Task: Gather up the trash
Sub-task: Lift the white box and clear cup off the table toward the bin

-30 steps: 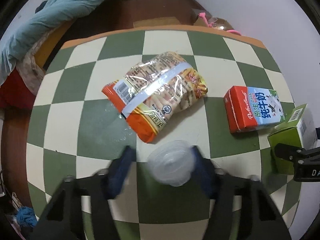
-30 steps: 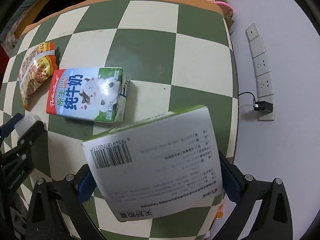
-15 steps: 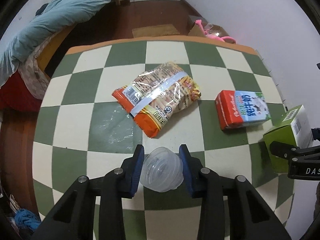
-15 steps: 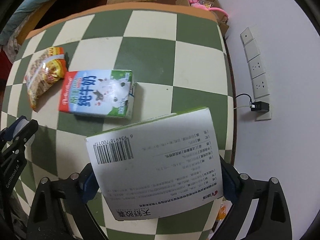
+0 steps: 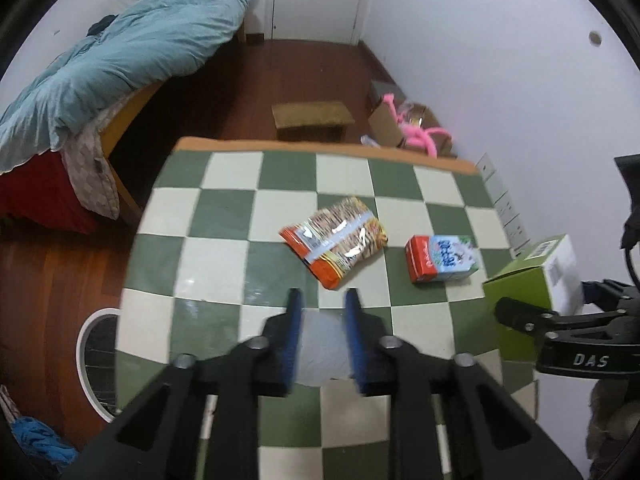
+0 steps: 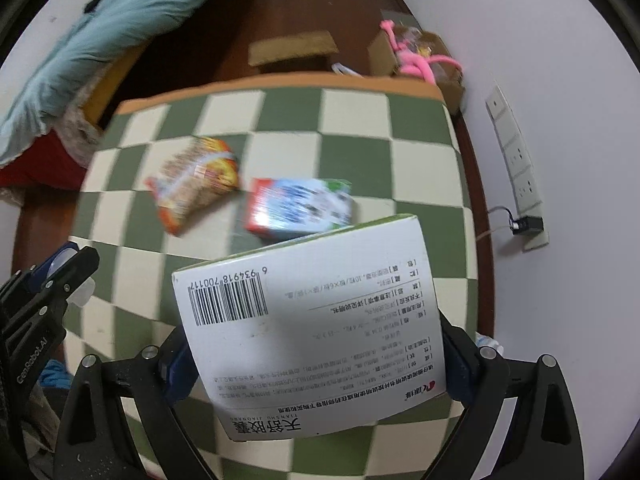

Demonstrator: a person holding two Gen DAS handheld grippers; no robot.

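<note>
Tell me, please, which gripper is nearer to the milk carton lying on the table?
Right. The right gripper, clamping the medicine box, hangs just beside the milk carton; the left gripper, holding the plastic cup, sits farther back, past the snack bag.

Counted on the checkered table (image 5: 224,216): one snack packet (image 5: 334,240), one milk carton (image 5: 440,258). Held off it: one clear plastic cup (image 5: 322,346), one green-and-white medicine box (image 6: 312,328). Two grippers are seen, left (image 5: 320,300) and right (image 6: 312,364).
</note>
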